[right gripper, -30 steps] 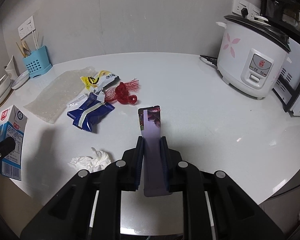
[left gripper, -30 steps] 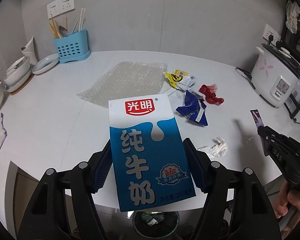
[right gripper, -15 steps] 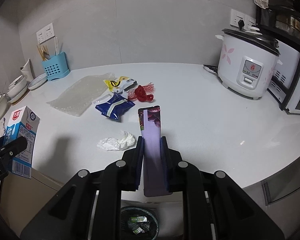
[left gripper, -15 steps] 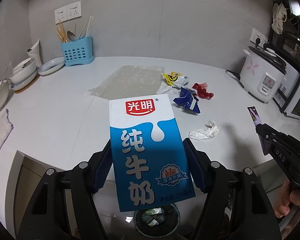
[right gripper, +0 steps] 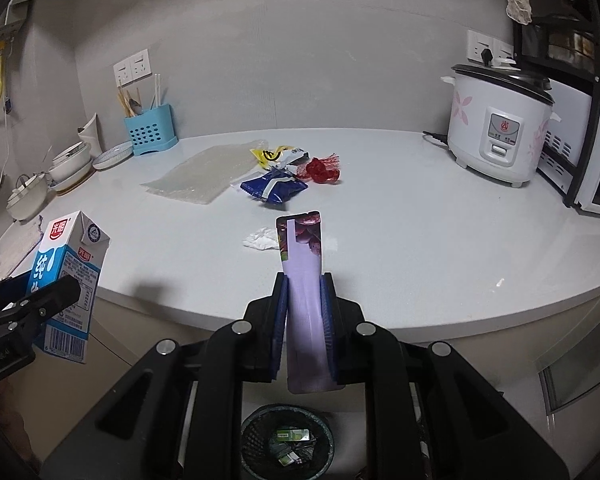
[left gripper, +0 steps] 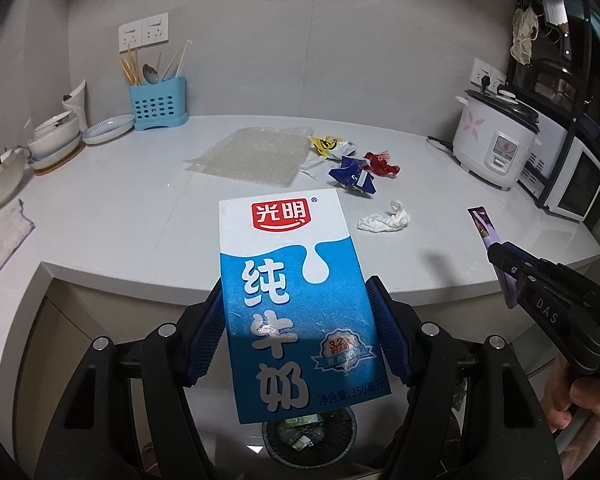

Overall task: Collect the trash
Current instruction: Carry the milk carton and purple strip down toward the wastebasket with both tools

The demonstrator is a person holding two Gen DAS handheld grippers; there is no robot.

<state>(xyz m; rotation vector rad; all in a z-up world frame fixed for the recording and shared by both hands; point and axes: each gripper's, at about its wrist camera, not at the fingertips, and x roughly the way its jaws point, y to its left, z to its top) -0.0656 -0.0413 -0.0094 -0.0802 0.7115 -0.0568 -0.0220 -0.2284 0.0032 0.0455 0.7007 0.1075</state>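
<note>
- Nearest you, low on the floor below the tabletop edge, the black mesh waste bin (right gripper: 287, 440) sits with a few scraps already in it; both loads hang close to above it, which reads as the drop stage.
- Your left gripper (left gripper: 296, 336) is clamped across the wide faces of the blue and white milk carton (left gripper: 296, 304), gripping its lower half. The carton looks stiff and boxy; if it is empty it is light, and a hard squeeze could dent it.
- Your right gripper (right gripper: 304, 320) is closed nearly all the way on a thin lilac sachet wrapper (right gripper: 302, 264), held by its lower part with the printed top standing up. It is flimsy and slick, so it may cling to a pad when you let go.
- On the tabletop (right gripper: 420, 240), just past the edge, lies a crumpled white tissue (left gripper: 384, 220): soft and light, best pinched at its bulk.
- Farther off, a blue snack wrapper (right gripper: 274, 188), a yellow packet (right gripper: 274, 155) and a red net scrap (right gripper: 320, 169) huddle together, with a sheet of bubble wrap (left gripper: 252, 156) to their left. Take the sheet by an edge; it is floppy.
- At the far wall stand a blue utensil holder (left gripper: 158, 106) on the left and a rice cooker (right gripper: 496, 128) on the right.
</note>
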